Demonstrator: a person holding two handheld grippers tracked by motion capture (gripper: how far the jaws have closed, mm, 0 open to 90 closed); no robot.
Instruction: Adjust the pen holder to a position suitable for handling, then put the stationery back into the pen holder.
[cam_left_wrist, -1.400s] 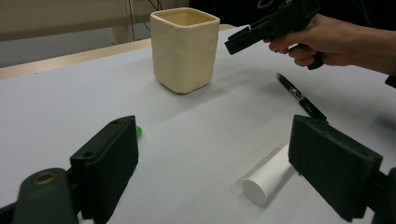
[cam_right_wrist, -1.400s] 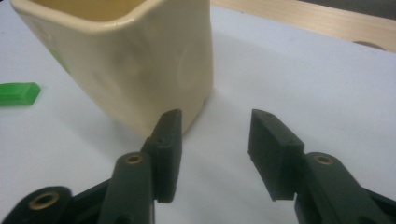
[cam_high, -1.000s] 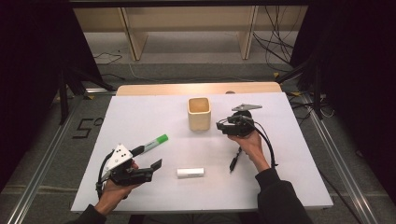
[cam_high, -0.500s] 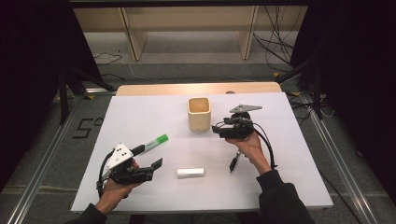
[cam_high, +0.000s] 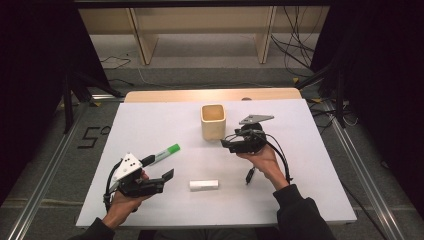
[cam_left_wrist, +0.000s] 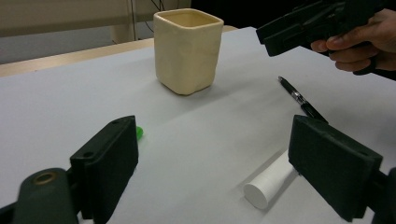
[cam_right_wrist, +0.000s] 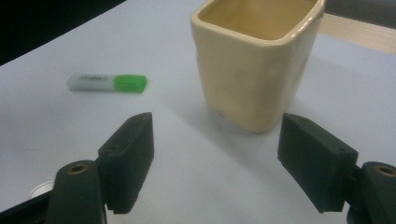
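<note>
Pen (cam_high: 249, 175): lies on the desk (cam_high: 325, 150) under our right wrist, just beside it, no longer near the jaws.
Right gripper (cam_high: 229, 145): its jaws have just been opening, nothing between them; since a second ago it has drifted toward the cup (cam_high: 213, 121).
Left gripper (cam_high: 167, 178): wide open, empty, unmoved, beside the green marker (cam_high: 162, 154).
White cylinder (cam_high: 204, 185): flat between our hands.
Meaning: we judge the pen was released short of the cup, so it needs regrasping.
</note>
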